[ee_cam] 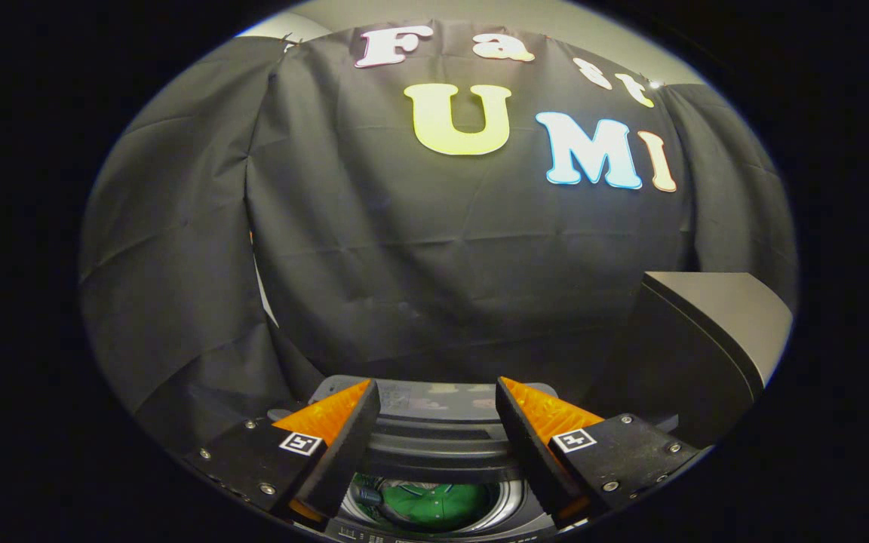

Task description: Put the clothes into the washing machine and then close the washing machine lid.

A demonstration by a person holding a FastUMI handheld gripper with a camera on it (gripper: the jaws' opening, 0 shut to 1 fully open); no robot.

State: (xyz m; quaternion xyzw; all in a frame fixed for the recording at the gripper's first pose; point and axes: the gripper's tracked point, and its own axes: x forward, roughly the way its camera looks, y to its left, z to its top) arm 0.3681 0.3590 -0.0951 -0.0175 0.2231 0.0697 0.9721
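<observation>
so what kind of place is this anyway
Probably a staged booth, not a home laundry room: black cloth wall draped behind a top-loading washing machine, green clothes in its drum, open tool above.

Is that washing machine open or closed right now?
Open. Between the fingers of the open, empty claw you look straight down into the washing machine, where green clothes lie in the drum.
</observation>
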